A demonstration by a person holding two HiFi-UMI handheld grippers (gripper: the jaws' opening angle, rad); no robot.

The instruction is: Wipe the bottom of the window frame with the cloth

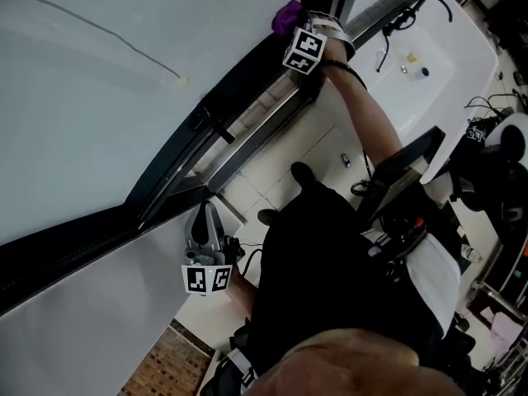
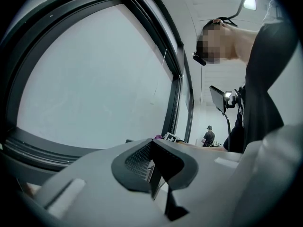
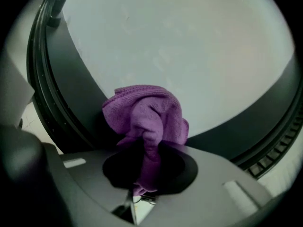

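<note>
Gripping the cloth (image 3: 144, 115) as a bunched wad, the right gripper (image 3: 144, 176) had its jaws clamped on the lower folds. The free upper folds lay against the dark frame (image 3: 71, 91) below the glass (image 3: 189, 46), so fabric, not jaw, appeared to meet the rail. The head view placed it at the frame's far end. The left gripper (image 1: 205, 236) hung low by the wall (image 1: 82, 328), jaws together on nothing, probably to stay off the wiping path.
</note>
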